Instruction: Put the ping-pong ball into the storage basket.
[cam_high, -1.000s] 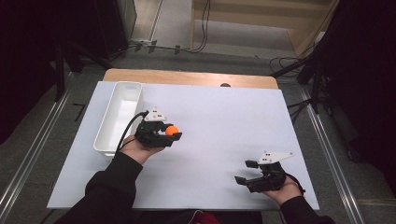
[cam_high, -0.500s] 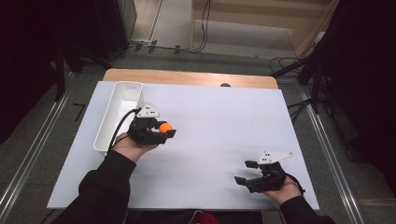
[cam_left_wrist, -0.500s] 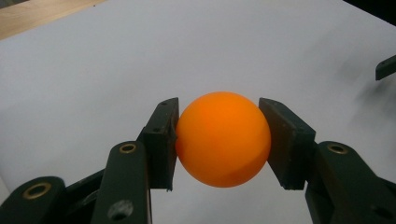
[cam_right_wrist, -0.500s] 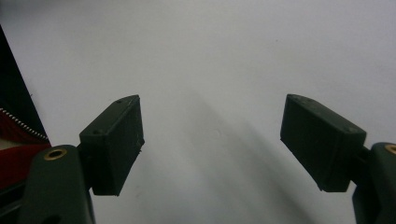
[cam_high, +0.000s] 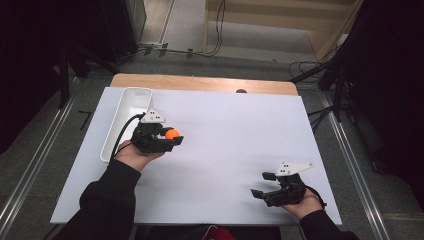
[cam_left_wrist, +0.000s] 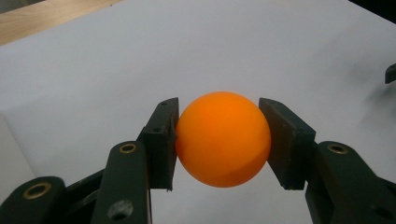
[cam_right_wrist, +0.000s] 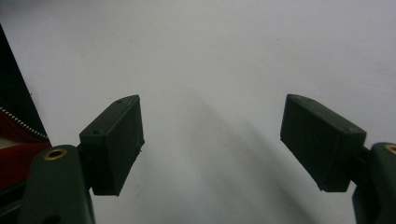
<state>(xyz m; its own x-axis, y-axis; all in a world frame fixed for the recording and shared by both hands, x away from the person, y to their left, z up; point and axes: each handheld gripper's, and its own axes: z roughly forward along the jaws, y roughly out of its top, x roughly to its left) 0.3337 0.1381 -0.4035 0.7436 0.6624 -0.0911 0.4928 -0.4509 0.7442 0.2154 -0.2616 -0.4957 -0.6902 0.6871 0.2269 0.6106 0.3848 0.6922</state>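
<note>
1. Left gripper at 9 o'clock on the counter; fingers clamp a smooth, round orange ball above the white sheet.
2. White oblong tray just beside it, at the counter's left edge.
3. Right gripper near the 5 o'clock edge; fingers wide, empty.
4. Open matte sheet between both.

A plain bright orange ball is seen, without any pattern. The left gripper is black, topped by a light grey plate, and the right gripper is coloured alike. Small brass-coloured rings are set in the black jaws. The counter is covered in plain white, with a light wooden strip at its far edge. The tray is white. Black sleeves are worn, and the surrounding floor is grey.
</note>
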